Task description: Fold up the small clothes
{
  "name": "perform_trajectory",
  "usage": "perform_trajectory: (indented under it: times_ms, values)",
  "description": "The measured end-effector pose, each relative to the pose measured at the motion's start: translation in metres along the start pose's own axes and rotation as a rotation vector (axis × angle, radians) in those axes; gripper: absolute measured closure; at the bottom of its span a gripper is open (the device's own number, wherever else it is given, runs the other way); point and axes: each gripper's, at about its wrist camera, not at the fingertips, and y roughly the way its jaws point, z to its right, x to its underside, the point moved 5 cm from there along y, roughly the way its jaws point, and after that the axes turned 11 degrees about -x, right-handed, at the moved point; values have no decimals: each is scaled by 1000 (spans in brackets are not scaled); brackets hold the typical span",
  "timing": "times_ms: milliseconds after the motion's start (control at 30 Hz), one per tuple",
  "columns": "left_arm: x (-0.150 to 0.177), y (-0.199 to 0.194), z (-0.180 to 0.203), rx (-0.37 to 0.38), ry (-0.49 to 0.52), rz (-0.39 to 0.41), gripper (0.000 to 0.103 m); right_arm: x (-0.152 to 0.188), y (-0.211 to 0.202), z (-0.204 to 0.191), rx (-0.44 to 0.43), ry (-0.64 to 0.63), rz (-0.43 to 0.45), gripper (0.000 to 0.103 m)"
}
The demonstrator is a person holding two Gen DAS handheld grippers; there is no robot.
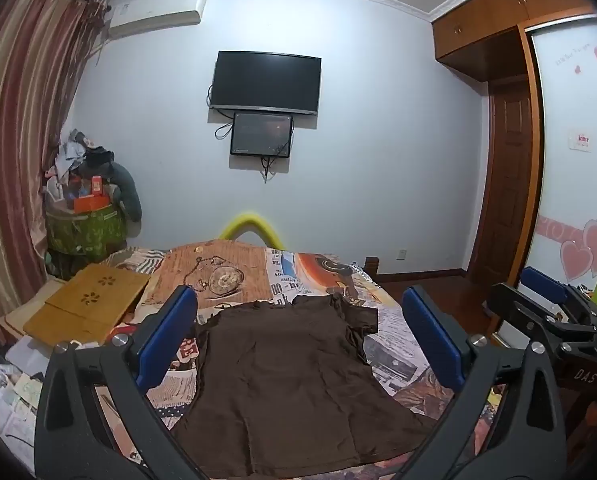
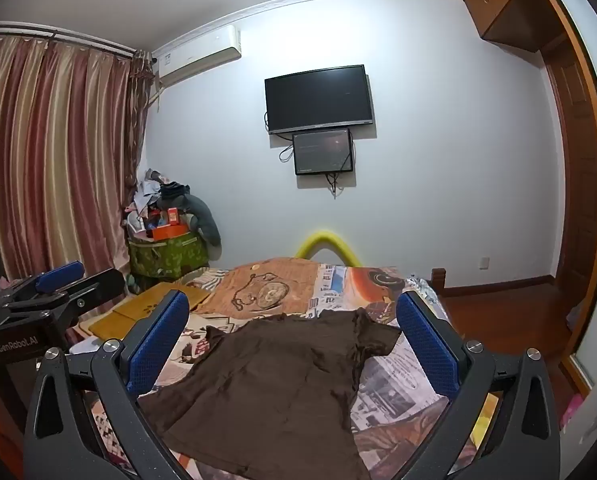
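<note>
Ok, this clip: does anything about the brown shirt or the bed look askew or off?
The brown shirt lies spread but not squared: its far right sleeve is bunched and wrinkled, and the hem flares unevenly. No damage shows. Both the left gripper and right gripper hang open above it.

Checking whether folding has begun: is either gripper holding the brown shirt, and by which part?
Nothing is held. The left gripper and right gripper are both open above the brown shirt, which lies spread on the bed.
</note>
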Motion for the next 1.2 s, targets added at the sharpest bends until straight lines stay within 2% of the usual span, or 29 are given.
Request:
perform_trajectory:
  times_ms: [67, 167, 433, 800, 1200]
  values:
    - [3, -4, 11, -17, 22, 7, 0, 1, 0, 0, -2, 4, -4, 0]
    - [8, 9, 1, 13, -37, -46, 0, 3, 3, 2, -3, 13, -10, 0]
    - [6, 10, -14, 6, -44, -40, 0, 3, 5, 0, -1, 19, -23, 0]
    - [9, 10, -9, -29, -21, -29, 0, 11, 10, 4, -1, 26, -37, 0]
    - [10, 11, -9, -30, -26, -33, 0, 11, 12, 5, 5, 23, -41, 0]
